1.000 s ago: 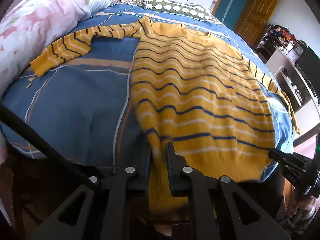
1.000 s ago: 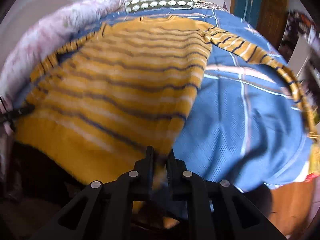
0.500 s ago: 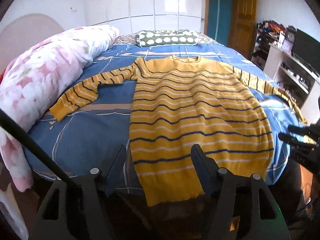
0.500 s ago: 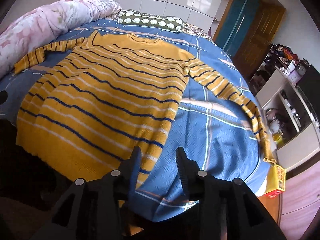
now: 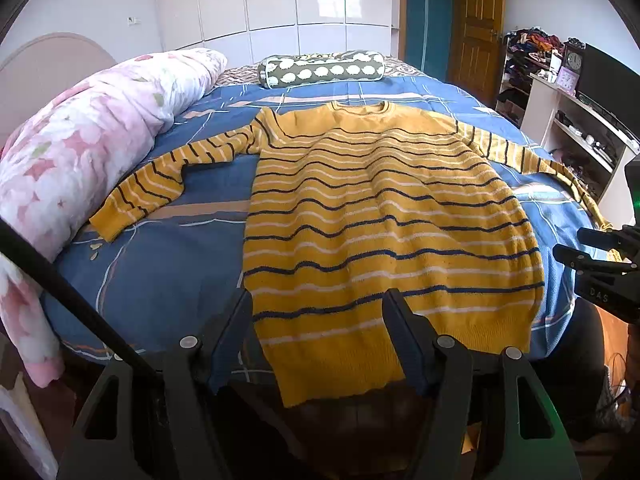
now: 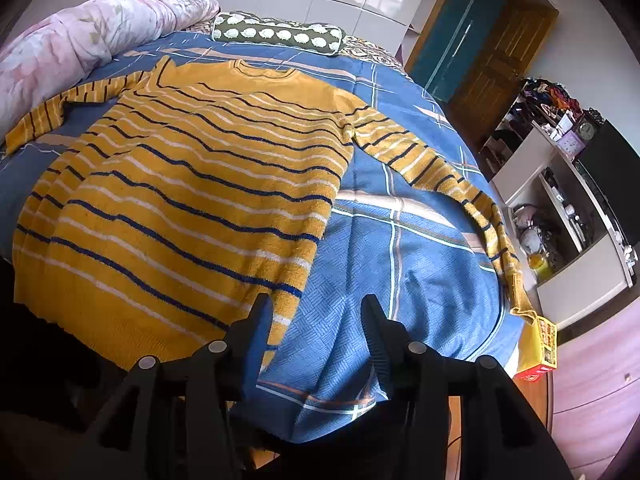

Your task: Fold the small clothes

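A yellow sweater point(image 5: 380, 216) with navy and white stripes lies flat, front up, on the blue bed cover point(image 5: 160, 264), both sleeves spread out, hem hanging over the near edge. It also shows in the right wrist view point(image 6: 180, 200). My left gripper point(image 5: 318, 308) is open and empty, pulled back above the hem's left corner. My right gripper point(image 6: 316, 312) is open and empty, above the hem's right corner. The right gripper also shows at the right edge of the left wrist view point(image 5: 592, 248).
A pink floral duvet point(image 5: 80, 152) lies along the bed's left side. A green bolster pillow point(image 5: 320, 70) sits at the head. White shelves point(image 6: 560, 216) and a television stand right of the bed. A yellow box point(image 6: 540, 344) sits at the bed's near right corner.
Both grippers let go of the sweater's hem corners, opened and pulled back and up. The sweater now lies spread flat on the bed.
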`<state>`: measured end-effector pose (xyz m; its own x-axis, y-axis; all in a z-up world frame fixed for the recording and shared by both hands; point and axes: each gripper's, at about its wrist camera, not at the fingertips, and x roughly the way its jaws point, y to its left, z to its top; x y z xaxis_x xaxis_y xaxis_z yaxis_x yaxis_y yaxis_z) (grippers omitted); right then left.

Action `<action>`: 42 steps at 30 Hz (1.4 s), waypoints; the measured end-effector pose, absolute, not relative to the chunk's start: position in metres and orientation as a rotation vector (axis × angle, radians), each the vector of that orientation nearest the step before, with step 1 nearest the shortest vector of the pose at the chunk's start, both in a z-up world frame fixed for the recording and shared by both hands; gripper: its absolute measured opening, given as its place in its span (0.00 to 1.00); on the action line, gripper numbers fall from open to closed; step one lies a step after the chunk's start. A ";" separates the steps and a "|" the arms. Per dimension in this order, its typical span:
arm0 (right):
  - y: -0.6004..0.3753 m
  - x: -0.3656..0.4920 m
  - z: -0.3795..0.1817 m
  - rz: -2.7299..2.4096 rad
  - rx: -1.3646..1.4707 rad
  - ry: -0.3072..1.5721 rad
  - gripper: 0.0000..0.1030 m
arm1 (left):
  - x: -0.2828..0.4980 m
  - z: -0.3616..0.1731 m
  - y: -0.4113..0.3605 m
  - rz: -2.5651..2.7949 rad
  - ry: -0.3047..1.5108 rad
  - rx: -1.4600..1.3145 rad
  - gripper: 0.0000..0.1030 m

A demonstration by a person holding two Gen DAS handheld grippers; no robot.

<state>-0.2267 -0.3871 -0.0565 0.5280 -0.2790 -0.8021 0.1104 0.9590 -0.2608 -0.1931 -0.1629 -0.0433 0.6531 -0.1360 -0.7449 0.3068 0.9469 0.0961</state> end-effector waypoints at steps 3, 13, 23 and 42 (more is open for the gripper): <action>-0.387 -0.227 -0.059 -0.239 -0.185 0.996 0.49 | -0.193 -0.043 -0.164 -0.253 0.824 0.224 0.64; -0.387 -0.227 -0.063 -0.249 -0.183 1.006 0.55 | -0.195 -0.047 -0.171 -0.248 0.837 0.247 0.65; -0.388 -0.226 -0.067 -0.250 -0.169 1.017 0.58 | -0.194 -0.051 -0.177 -0.192 0.849 0.294 0.67; -0.384 -0.224 -0.077 -0.227 -0.149 1.041 0.63 | -0.189 -0.059 -0.174 -0.164 0.902 0.295 0.69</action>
<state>-0.2236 -0.3840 -0.0773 0.4847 -0.2558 -0.8364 0.1152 0.9666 -0.2288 -0.1888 -0.1742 -0.0591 0.6114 -0.0169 -0.7912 0.2633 0.9471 0.1833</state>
